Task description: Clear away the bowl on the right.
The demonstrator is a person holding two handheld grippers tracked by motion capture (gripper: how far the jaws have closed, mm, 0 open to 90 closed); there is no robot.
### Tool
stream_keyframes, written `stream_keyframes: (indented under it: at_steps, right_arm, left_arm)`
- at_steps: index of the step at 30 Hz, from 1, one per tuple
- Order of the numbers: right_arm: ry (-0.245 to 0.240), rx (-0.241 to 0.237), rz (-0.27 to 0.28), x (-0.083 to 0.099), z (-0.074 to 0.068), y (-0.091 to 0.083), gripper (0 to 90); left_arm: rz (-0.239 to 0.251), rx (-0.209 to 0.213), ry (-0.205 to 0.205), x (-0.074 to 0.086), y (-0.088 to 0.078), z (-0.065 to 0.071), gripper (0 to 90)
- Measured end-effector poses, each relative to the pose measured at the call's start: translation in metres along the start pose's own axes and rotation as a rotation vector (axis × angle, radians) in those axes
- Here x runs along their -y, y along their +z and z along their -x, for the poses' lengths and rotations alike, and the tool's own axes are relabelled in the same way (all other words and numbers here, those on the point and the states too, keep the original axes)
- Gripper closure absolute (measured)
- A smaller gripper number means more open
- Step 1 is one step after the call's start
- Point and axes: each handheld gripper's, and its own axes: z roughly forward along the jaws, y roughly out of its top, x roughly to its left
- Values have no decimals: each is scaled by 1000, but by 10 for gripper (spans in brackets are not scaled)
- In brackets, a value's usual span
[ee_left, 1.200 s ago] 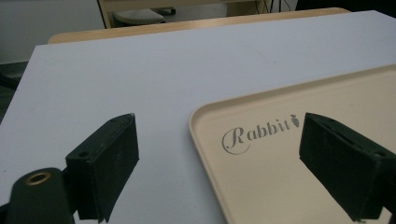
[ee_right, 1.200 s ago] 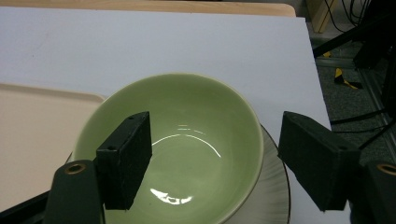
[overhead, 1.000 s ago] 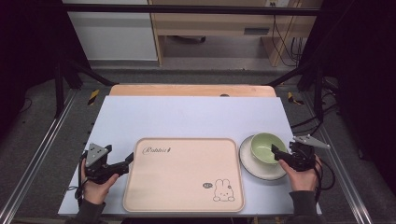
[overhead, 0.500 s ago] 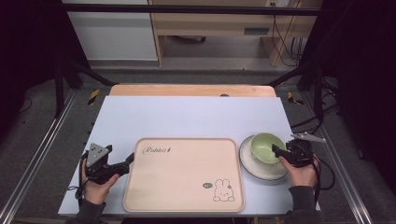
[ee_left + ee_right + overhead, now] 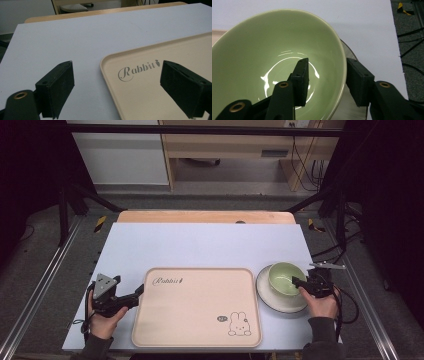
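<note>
The right gripper [image 5: 325, 83] straddles the rim of a glossy pale-green bowl [image 5: 262, 62], one black padded jaw inside the smooth curved wall and the other outside it; the jaws stand part-way open with a slight gap visible at the outer pad, so whether they actually pinch the rim cannot be told. Just beneath the outer jaw shows the pale edge of a round saucer-like plate [image 5: 353, 110] on which the bowl sits. The left gripper [image 5: 117, 87] has its jaws spread wide and holds nothing: the near corner of a matte beige rectangular tray [image 5: 160, 60] with rounded corners and a raised lip lies between them, with the script word "Rabbit" printed between the pads. Seen from the high view, the left gripper [image 5: 131, 296] lies at the tray's [image 5: 195, 320] left edge and the right gripper [image 5: 299, 284] at the bowl [image 5: 285, 277], all on a flat white tabletop [image 5: 200, 245]. Beyond the jaws a strip of bare wood edges the far side.
</note>
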Motion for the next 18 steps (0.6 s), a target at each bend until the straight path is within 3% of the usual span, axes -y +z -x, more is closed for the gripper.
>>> stream_keyframes:
  at_steps: [10,18]
  right_arm:
    - [49,-27,-32,2,4,2,681]
    - [61,-27,-65,2,6,8,747]
  left_arm:
    - [-5,1,5,0,1,1,117]
    - [-12,0,7,1,2,2,119]
